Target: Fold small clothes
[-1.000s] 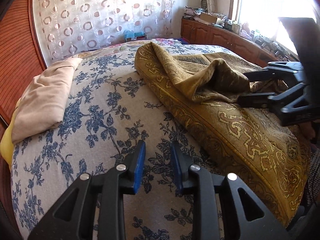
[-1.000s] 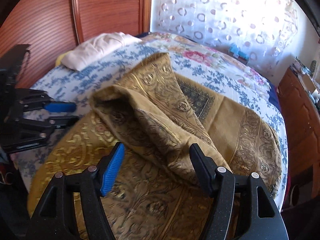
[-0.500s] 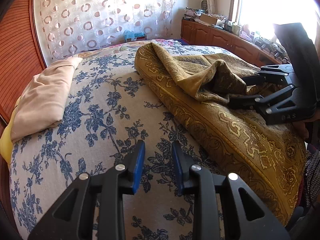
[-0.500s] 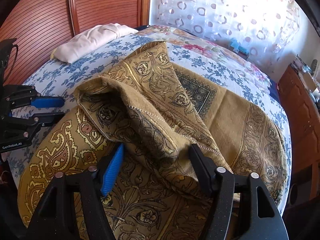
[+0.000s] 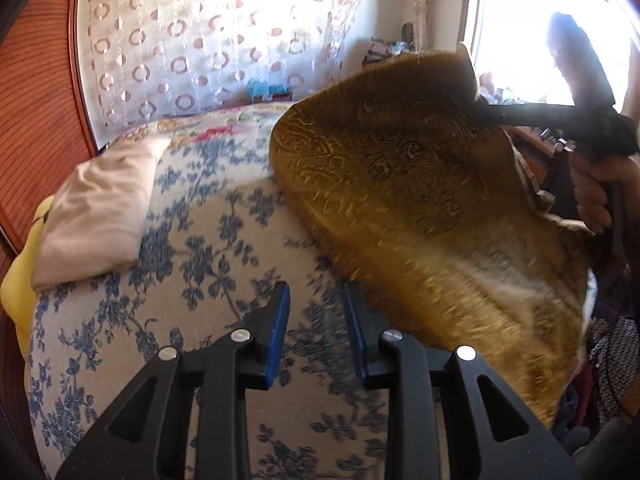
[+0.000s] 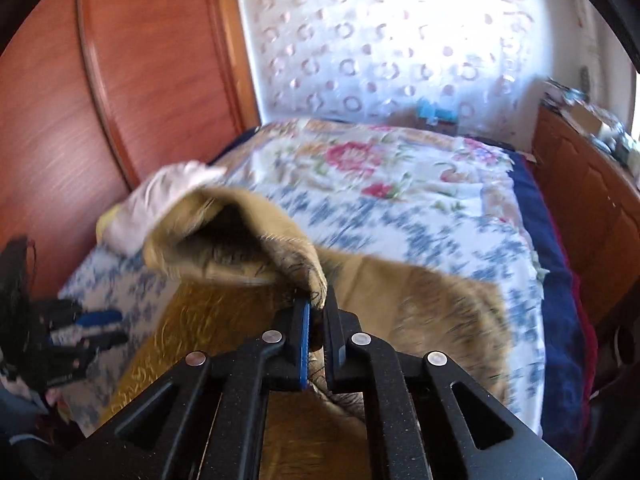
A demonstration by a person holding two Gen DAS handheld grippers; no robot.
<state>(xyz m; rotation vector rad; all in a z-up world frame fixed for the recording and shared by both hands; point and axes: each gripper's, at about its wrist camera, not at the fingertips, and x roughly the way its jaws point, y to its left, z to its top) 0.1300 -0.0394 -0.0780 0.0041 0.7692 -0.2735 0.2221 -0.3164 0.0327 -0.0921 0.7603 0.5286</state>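
A gold-brown patterned cloth (image 5: 420, 208) lies on the right side of the bed, and part of it hangs lifted in the air. My right gripper (image 6: 316, 308) is shut on a fold of this cloth (image 6: 296, 264) and holds it above the bed; it also shows in the left wrist view (image 5: 480, 108), high at the right. My left gripper (image 5: 314, 312) is open and empty, low over the blue-flowered bedspread (image 5: 208, 264), just left of the cloth's near edge. It also shows in the right wrist view (image 6: 96, 324).
A cream pillow (image 5: 104, 208) lies at the bed's left end over something yellow (image 5: 18, 280). A wooden wardrobe (image 6: 120, 80) stands to the left, a wooden cabinet (image 6: 592, 184) to the right, a curtain (image 5: 208, 40) behind. Dark clothes (image 5: 612, 360) hang off the bed's right side.
My right gripper has shut on a fold of the gold cloth and lifted it up off the bed. My left gripper has stayed open in about the same place.
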